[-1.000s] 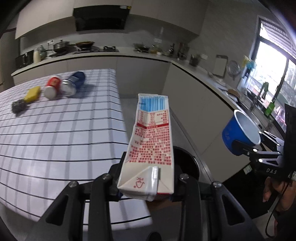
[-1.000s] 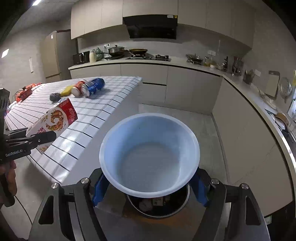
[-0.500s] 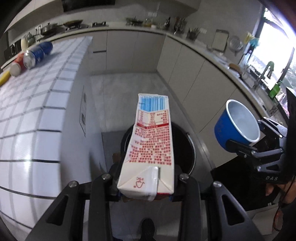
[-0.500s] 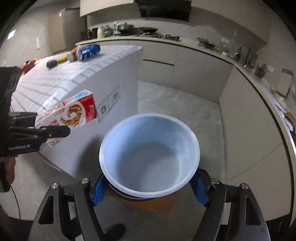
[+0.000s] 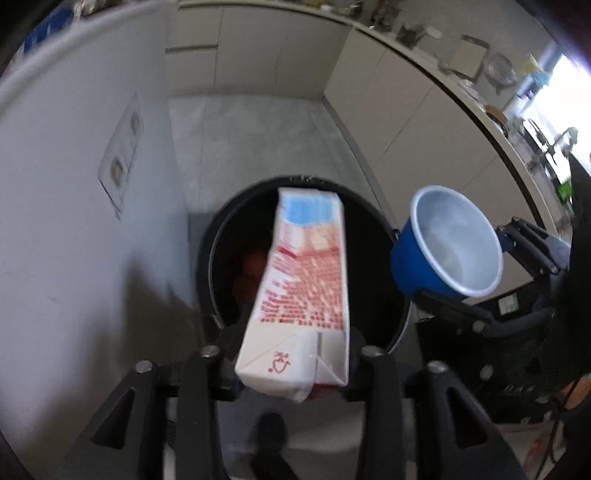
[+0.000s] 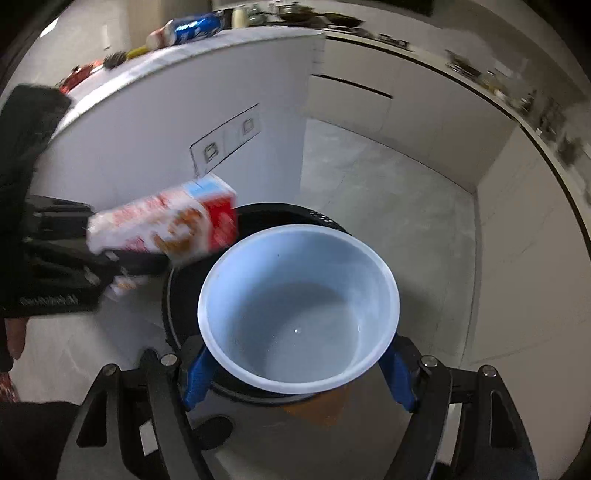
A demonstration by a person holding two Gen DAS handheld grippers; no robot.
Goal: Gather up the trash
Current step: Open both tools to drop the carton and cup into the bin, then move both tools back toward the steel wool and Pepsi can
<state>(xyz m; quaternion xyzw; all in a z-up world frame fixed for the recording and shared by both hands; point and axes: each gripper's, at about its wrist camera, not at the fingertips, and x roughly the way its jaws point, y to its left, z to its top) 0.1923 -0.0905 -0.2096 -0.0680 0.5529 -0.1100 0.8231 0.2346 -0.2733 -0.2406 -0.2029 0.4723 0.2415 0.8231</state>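
Left claw (image 5: pixel 291 363): my jaws have just been opening, carton (image 5: pixel 301 291) loose between them, tipped nose-down so it slides into the bin (image 5: pixel 218 258) right below.

Right claw (image 6: pixel 299 373): jaws likewise just opening, no longer clamped on the blue cup (image 6: pixel 299 306), mouth toward the camera, over the same bin.

Around: cans (image 6: pixel 184 29) on the worktop (image 6: pixel 221 48) far beyond the claws, uncollected. Obstruction: cup and carton nearly side by side over one opening; collision risk, I judge.

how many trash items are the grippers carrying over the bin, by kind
carton: 1
blue cup: 1
total: 2, both over the black bin
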